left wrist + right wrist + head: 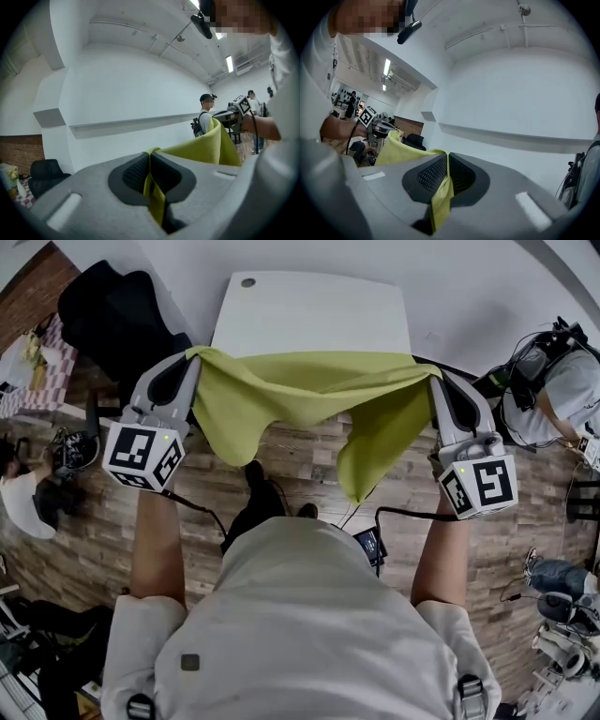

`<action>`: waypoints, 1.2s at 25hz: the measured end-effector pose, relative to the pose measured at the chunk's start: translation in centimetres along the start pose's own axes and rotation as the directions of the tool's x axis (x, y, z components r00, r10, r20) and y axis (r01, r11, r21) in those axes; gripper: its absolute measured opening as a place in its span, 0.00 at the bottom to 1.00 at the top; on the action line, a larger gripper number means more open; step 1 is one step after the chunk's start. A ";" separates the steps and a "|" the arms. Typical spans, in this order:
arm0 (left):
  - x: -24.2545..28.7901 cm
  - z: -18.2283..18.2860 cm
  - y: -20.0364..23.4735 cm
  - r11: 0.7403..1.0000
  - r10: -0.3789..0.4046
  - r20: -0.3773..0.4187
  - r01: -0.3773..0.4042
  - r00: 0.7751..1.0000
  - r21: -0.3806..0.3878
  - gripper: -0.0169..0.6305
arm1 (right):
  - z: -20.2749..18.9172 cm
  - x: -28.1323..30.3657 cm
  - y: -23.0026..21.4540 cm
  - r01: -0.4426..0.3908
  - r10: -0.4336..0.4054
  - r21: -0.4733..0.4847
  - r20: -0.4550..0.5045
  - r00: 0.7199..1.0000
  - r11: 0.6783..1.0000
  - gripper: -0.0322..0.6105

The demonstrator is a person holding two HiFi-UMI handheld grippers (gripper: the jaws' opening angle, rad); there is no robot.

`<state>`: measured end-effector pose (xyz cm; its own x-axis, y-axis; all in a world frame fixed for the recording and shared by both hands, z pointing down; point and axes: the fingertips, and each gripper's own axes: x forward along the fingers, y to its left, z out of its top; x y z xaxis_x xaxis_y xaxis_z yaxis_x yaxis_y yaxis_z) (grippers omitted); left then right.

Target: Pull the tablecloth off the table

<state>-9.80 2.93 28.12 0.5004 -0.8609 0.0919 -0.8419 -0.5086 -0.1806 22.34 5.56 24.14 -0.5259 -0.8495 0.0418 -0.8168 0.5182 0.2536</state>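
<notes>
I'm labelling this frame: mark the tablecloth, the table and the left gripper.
tablecloth (300, 390), head view, middle of the sagging span.
table (314, 310), head view, bare white top.
left gripper (190, 362), head view, tips of its fingers, clamped on the tablecloth.

Both forearms are stretching straight out ahead, well apart, each hand holding its gripper level. The left gripper (190, 360) is pinching one end of the tablecloth (300, 395), its jaws pressed together on the fabric. The right gripper (435, 379) is clamping the other end the same way.
</notes>
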 end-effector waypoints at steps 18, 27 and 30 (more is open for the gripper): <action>-1.6 2.5 4.4 0.995 -0.101 0.081 0.101 0.992 0.001 0.05 | 5.1 -0.2 4.7 0.103 -0.103 -0.043 0.008 0.995 0.994 0.09; -4.9 4.2 8.1 0.986 -0.164 0.123 0.161 0.979 0.036 0.05 | 7.2 1.3 9.2 0.157 -0.157 -0.049 0.007 0.988 0.986 0.09; -5.8 5.2 8.8 0.984 -0.175 0.143 0.170 0.974 0.043 0.05 | 8.0 1.6 10.3 0.161 -0.161 -0.047 0.013 0.987 0.986 0.09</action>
<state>-19.04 3.56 20.91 0.6634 -0.7481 -0.0188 -0.7350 -0.6467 -0.2039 11.15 10.33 19.12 -0.3909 -0.9204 -0.0119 -0.8789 0.3694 0.3018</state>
